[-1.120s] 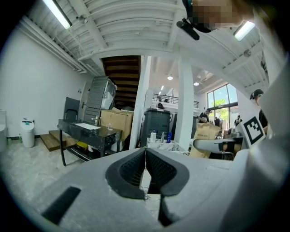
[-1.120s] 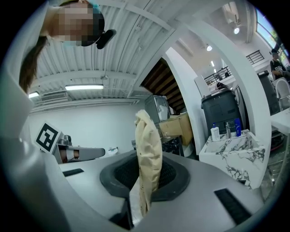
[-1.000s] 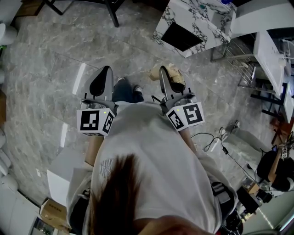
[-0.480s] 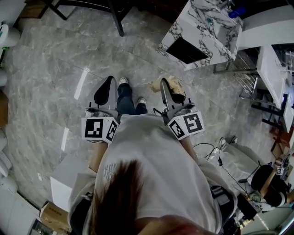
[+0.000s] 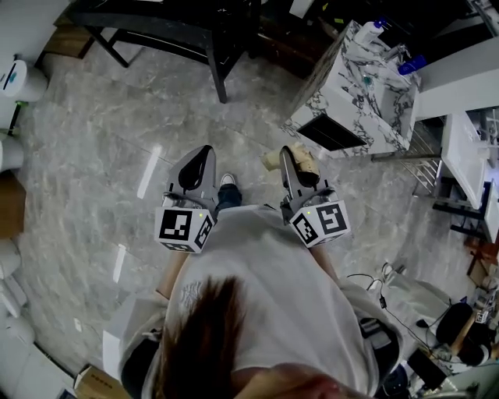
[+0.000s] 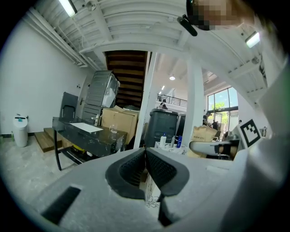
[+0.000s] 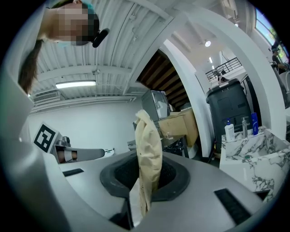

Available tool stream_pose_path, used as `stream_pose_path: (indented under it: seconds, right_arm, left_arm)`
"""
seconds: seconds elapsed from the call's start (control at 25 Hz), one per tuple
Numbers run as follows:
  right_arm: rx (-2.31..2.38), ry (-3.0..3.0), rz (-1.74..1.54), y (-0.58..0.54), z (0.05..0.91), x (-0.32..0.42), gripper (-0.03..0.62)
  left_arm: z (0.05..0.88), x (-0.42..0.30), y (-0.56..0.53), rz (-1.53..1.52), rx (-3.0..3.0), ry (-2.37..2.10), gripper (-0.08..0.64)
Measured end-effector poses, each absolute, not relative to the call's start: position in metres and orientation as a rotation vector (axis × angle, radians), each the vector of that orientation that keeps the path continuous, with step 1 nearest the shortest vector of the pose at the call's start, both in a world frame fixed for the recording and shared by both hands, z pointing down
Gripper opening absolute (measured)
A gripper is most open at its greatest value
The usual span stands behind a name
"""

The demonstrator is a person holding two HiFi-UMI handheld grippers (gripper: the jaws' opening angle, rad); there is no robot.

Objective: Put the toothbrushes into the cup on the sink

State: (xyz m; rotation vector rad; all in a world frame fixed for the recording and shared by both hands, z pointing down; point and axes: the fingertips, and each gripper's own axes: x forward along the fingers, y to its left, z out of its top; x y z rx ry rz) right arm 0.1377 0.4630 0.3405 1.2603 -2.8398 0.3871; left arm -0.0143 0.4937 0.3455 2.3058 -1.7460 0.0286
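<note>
Between right gripper (image 7: pixel 145 168) jaws: cream soft pouch (image 7: pixel 148 152) pinched, jaws only narrowly apart around it, pouch sticking up past tips. Left gripper (image 6: pixel 145 153) jaws pressed together, nothing between. Marble sink (image 5: pixel 352 87) ahead-right, well apart from both grippers. White bottle (image 7: pixel 229 131) and blue bottle (image 7: pixel 254 123) on top. Cup, toothbrushes too small to tell. Black table (image 5: pixel 175 23) ahead-left.

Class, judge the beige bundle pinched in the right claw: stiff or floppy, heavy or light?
Probably soft: the beige bundle creases where the right claw pinches it. Likely light: it stands upright above the grip without sagging.
</note>
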Motion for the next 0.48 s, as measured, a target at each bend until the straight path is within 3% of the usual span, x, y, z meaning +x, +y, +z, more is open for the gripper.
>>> stream_pose_path:
  seconds: [0.48]
  right_arm:
    - [1.338, -2.838, 0.330, 0.413, 0.330, 0.082, 0.052]
  left_arm:
    - [0.345, -0.070, 0.440, -0.007, 2.349, -1.679, 0.017]
